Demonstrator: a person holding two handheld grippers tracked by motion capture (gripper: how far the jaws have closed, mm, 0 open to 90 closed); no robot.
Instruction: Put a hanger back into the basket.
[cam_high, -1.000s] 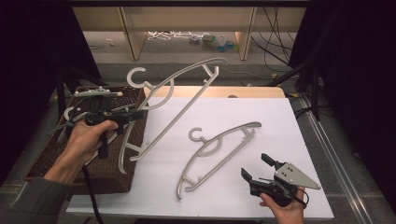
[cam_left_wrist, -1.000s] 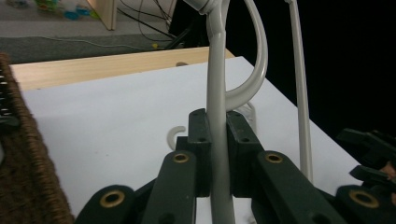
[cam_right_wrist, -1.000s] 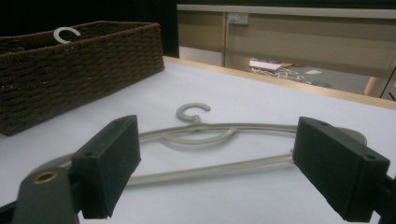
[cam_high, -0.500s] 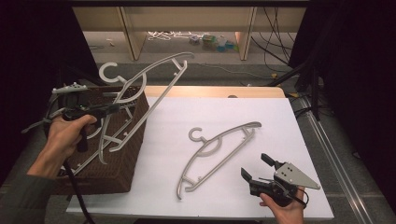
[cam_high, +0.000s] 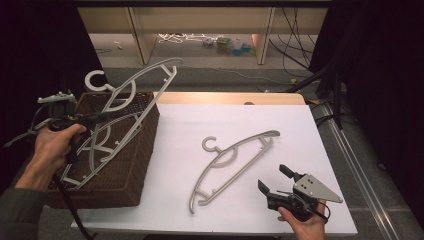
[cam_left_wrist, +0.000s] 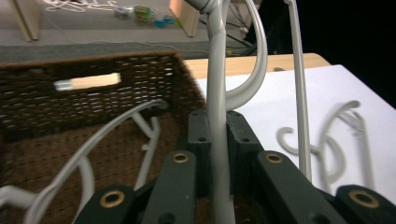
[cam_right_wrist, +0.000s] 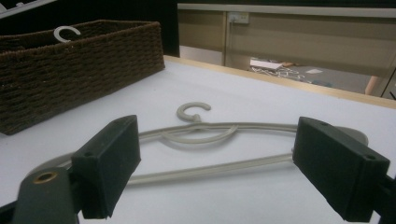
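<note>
Clamping a pale grey plastic clothes hanger (cam_high: 131, 102) between its two black jaws, the left tool (cam_high: 95, 119) hung over the dark brown woven wicker basket (cam_high: 132, 165) at the left end of the desk (cam_high: 320, 135). In the left gripper view the jaws pressed from both sides on one thin grey bar of that hanger (cam_left_wrist: 217, 121), which ran up between them. The held hanger stood tilted above the basket, its hook (cam_high: 96, 80) past the basket's far left rim and its long arm reaching up and to the right beyond the far rim. Under it, another grey hanger (cam_high: 102, 145) lay inside the basket. The left hand (cam_high: 50, 147) gripped the tool's handle beside the basket's left wall.

At the near right corner of the white desk the right tool (cam_high: 272, 179) rested with its jaws wide apart and nothing between them, held by the right hand (cam_high: 307, 225). Just ahead of it, a third grey plastic hanger (cam_high: 232, 162) lay flat on the desk, hook pointing away from the person, well apart from the basket. In the right gripper view this hanger (cam_right_wrist: 210, 135) lay beyond the spread jaws, untouched.
</note>
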